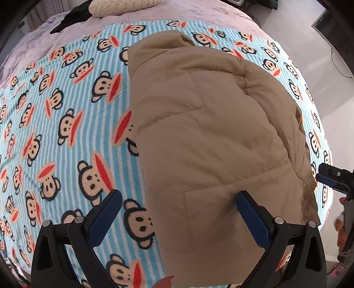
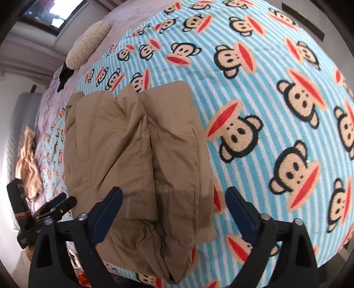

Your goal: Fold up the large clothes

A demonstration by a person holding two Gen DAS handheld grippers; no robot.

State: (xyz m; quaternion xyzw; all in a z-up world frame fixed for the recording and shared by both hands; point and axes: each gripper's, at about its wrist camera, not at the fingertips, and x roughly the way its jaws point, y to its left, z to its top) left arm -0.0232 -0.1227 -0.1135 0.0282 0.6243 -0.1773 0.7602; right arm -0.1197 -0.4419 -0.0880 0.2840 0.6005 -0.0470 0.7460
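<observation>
I have the tan padded jacket (image 1: 212, 141) lying on the bed, on the striped monkey blanket (image 1: 66, 115), already folded into a long narrow bundle. From the right wrist view I see its layers stacked one over the other, so I judge the side folds are done and the bundle rests by its own weight.

My left gripper (image 1: 179, 215) hangs above the near end of the jacket. Its fingers (image 1: 252, 219) are spread as wide as they go and grip nothing; one is over the cloth, the other over the blanket beside it. My right gripper (image 2: 174, 210) is also fully spread and empty, with the near corner of the jacket under the gap.

I think both are placed like this to let the fabric settle and to be ready at the near edge for the next fold. The padding is thick, so it may spring open again.

A cream pillow (image 1: 124, 6) lies well apart at the head of the bed.
</observation>
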